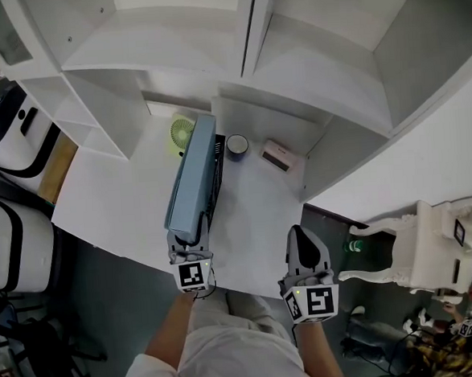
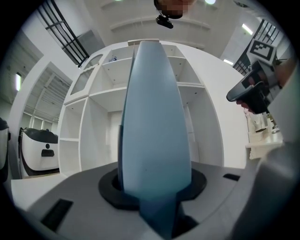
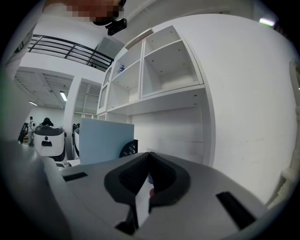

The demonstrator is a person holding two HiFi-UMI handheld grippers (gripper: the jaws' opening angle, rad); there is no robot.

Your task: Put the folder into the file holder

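Nearest to us, the left gripper (image 1: 190, 247) has its jaws clamped on the near end of the pale blue folder (image 1: 194, 182). In the left gripper view the folder fills the gap between the pads and stands on edge. At 3 o'clock of it, well apart, the right gripper (image 1: 300, 239) hangs over the front edge of the white desk (image 1: 124, 199) with its jaws brought together on nothing. From the left gripper the folder runs out toward 12 o'clock, just beside and partly over the black file holder (image 1: 217, 165), which shows along its 3 o'clock side; we cannot tell whether it sits in a slot. Past the folder's far end we see a green fan (image 1: 182, 134) at 11 o'clock, a dark cup (image 1: 237, 146) at 1 o'clock and a pale box (image 1: 277, 156) at 2 o'clock. Farthest off is the white shelf unit (image 1: 324, 65).
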